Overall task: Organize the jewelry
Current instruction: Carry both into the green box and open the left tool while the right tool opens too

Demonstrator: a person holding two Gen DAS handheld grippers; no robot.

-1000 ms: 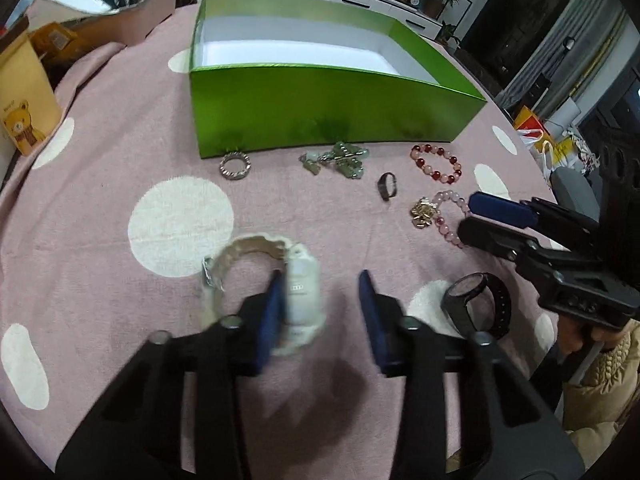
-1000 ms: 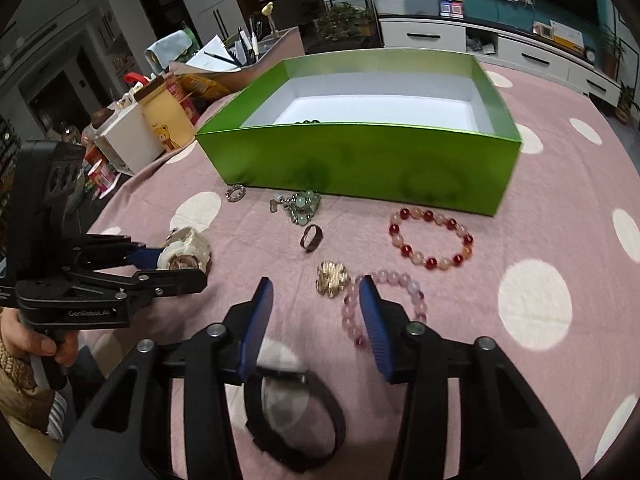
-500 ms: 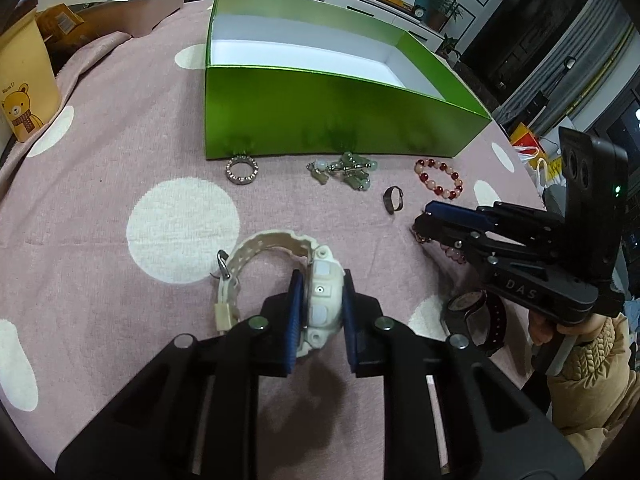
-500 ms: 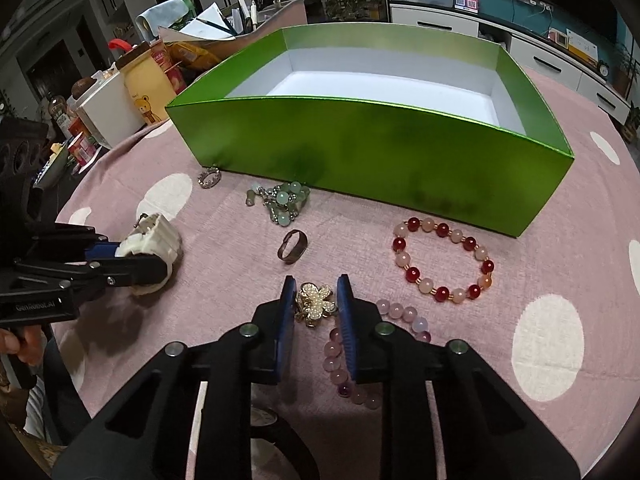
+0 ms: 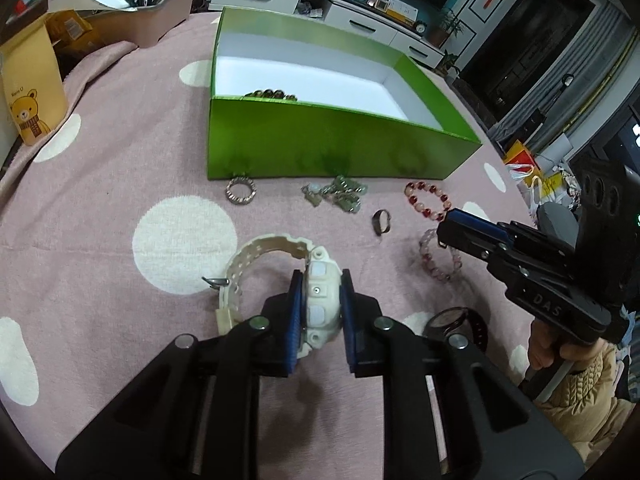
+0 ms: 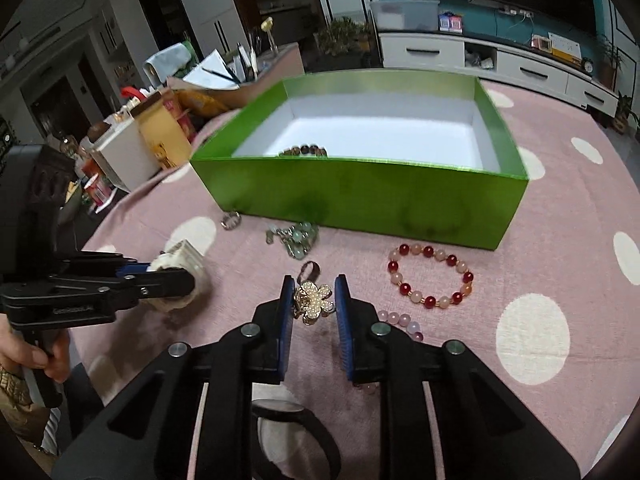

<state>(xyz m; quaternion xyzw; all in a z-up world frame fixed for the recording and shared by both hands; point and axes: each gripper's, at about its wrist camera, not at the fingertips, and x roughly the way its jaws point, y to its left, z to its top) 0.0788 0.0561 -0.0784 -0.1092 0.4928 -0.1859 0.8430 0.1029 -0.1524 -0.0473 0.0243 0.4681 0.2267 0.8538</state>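
the white watch (image 5: 320,304) is clamped by its case between the pads of the left gripper (image 5: 320,300), strap trailing over the pink cloth (image 5: 100,208). it should be lifted well clear of the near wall of the green box (image 5: 320,148) so the strap is not snagged. the gold flower charm (image 6: 313,300) is pinched in the right gripper (image 6: 313,304), whose jaws have just been closing; it is best carried level, as the hold looks slight.

A long white drawer cabinet (image 6: 496,62) runs along a teal wall (image 6: 520,20) across the upper right of the right wrist view. Dark cupboards and a doorway (image 6: 52,108) fill the upper left. Potted plants (image 6: 340,36) stand at top centre. Indoor lighting looks dim.
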